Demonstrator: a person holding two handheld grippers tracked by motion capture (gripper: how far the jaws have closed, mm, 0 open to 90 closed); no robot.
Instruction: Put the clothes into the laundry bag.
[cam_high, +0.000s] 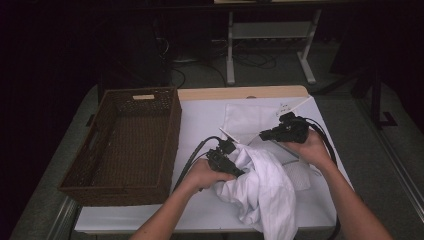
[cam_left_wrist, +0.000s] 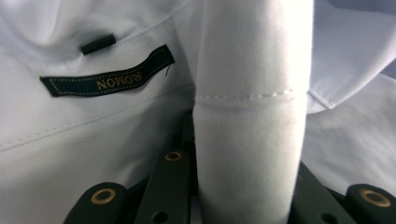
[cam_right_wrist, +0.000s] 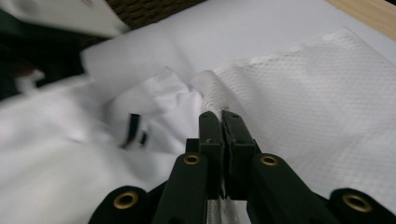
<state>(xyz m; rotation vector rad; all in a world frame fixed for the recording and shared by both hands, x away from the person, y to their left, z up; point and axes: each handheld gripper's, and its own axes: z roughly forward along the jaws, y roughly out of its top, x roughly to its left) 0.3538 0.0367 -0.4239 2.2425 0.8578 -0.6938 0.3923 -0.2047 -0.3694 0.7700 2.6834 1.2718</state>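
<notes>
Left gripper (cam_high: 235, 167): clamped on a thick fold of white shirt (cam_high: 265, 190). Right gripper (cam_high: 265, 134): jaws pressed together, pinching textured white cloth (cam_right_wrist: 317, 112). Wicker basket (cam_high: 100, 180) alongside, apart.

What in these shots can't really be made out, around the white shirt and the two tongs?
- High view: left tongs' tips, buried in the white shirt.
- High view: shirt's lower hem, cut off by the bottom edge.
- Left gripper view: a thick fold of shirt stands between the jaws and hides what lies behind.
- Right gripper view: dark tag on the shirt, too blurred to read.
- Right gripper view: textured white cloth, cut off at the right edge.
</notes>
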